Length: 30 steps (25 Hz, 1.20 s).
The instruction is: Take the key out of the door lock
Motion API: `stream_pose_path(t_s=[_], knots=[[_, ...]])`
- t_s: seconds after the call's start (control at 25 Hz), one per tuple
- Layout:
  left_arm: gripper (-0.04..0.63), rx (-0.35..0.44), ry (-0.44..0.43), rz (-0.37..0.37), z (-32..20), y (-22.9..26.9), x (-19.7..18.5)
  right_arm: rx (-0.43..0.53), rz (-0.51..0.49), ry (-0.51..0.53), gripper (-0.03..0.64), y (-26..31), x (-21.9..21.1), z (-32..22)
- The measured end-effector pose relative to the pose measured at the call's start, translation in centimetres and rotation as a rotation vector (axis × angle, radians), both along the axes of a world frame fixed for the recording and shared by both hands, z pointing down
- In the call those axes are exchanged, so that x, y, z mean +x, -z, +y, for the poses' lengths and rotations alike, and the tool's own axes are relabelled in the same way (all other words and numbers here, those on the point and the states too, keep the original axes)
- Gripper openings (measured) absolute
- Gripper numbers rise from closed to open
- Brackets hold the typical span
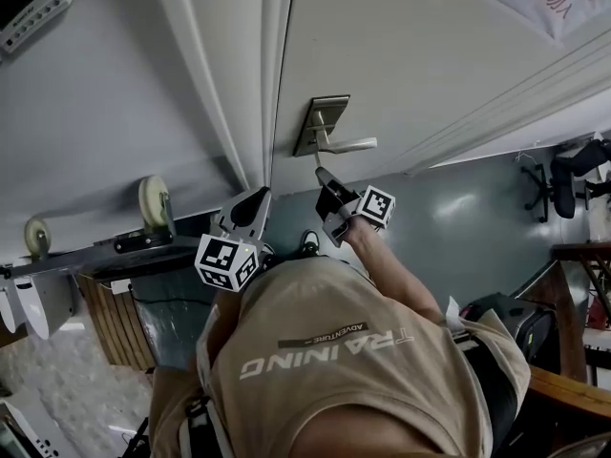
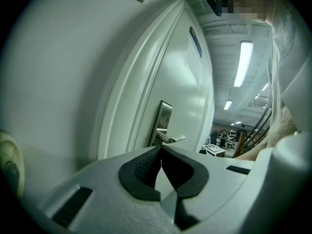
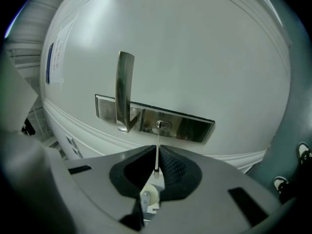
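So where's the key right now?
In the right gripper view, the key is pinched in the right hand-held gripper, just below the lock plate's keyhole, right of the handle.

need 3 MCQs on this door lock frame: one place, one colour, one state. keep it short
1. Where is the small oval keyhole?
A. in the long silver metal lock plate, beside the silver lever handle
B. in the tip of the lever
C. in the wall next to the door

2. What colour is the flat panelled door?
A. brown
B. white
C. blue

3. What is the right gripper doing?
A. jaws apart, empty
B. jaws shut on the lever
C. jaws shut on the thin metal key

Key:
1 A: the right gripper view shows the hole in the plate next to the lever.
2 B: the door is white in every view.
3 C: the jaws pinch the key, whose blade points at the keyhole.
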<state>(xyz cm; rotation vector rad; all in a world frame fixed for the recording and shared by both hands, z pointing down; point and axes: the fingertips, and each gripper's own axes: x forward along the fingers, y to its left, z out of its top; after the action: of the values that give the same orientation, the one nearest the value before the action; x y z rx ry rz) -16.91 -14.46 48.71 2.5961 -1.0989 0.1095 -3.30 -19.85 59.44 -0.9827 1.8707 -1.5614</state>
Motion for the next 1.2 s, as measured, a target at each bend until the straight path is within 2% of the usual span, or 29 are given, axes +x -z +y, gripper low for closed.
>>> stream_pose_path(t_s=[0.24, 0.52, 0.68, 0.88, 0.96, 1.08, 1.2], knots=[[0.009, -0.016, -0.045, 0.022, 1.0, -0.4, -0.3, -0.004, 0.063, -0.008, 0.028, -0.2, -0.5, 1.2], [0.009, -0.004, -0.064, 0.012, 1.7, -1.0, -1.0, 0.017, 0.082, -0.011, 0.028, -0.1, -1.1, 3.2], [0.009, 0.004, -0.04, 0.013, 2.7, -0.5, -1.2, 0.01, 0.098, -0.004, 0.028, -0.5, -0.5, 4.1], [0.009, -0.014, 0.012, -0.02, 3.6, -1.0, -1.1, 0.066, 0.127, 0.055, 0.028, 0.2, -0.2, 4.6], [0.009, -0.035, 0.028, -0.012, 4.0, -1.2, -0.3, 0.079, 0.132, 0.082, 0.028, 0.6, 0.2, 5.2], [0.009, -0.043, 0.019, -0.009, 5.4, -0.8, 2.3, 0.151, 0.162, 0.122, 0.028, 1.9, 1.9, 6.5], [0.009, -0.058, -0.001, -0.036, 6.9, -1.1, 4.9, 0.119, 0.162, 0.114, 0.028, 1.4, 4.0, 7.8]])
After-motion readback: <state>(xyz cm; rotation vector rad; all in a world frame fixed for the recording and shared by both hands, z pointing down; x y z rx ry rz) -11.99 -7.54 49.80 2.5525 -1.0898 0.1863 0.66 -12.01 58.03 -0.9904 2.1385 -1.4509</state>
